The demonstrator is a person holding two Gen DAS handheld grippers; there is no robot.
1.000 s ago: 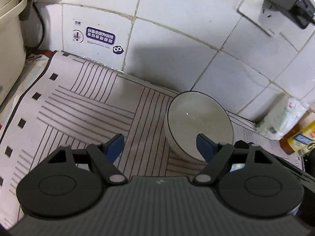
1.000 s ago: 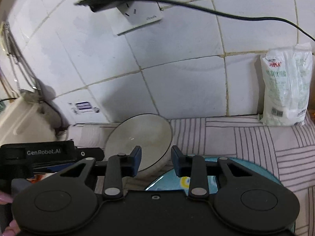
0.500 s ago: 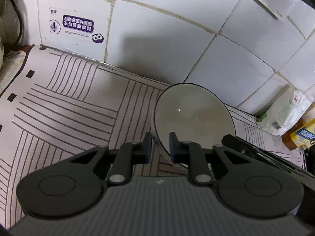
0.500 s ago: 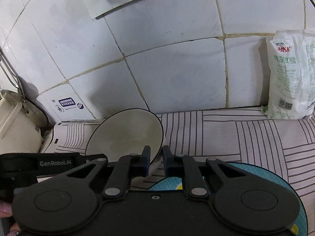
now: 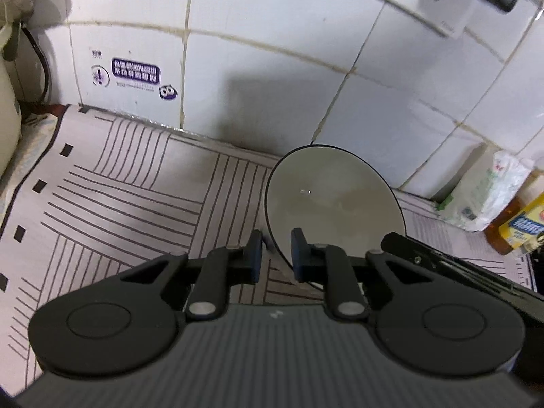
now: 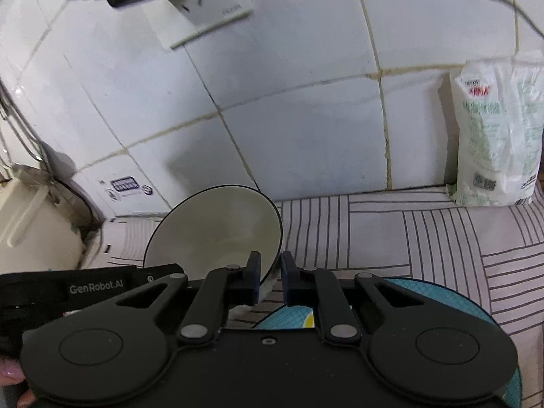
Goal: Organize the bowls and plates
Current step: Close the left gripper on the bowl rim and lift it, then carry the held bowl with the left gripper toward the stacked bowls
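A white bowl with a thin dark rim (image 5: 335, 204) is held tilted above the striped cloth. My left gripper (image 5: 275, 258) is shut on its near left rim. My right gripper (image 6: 271, 278) is shut on its right rim; the bowl (image 6: 217, 227) shows tilted in that view too. A teal patterned plate (image 6: 442, 301) lies on the cloth under and right of the right gripper, partly hidden by it.
A pink striped cloth (image 5: 119, 197) covers the counter against a white tiled wall. A white plastic bag (image 6: 496, 136) leans on the wall at right, an amber bottle (image 5: 516, 224) beside it. A cream appliance (image 6: 30, 224) stands at left. A wall socket with a black adapter (image 6: 190, 3) is above.
Both grippers closed onto the bowl's rim, left from wide open, and the bowl has been lifted and tilted off the cloth.
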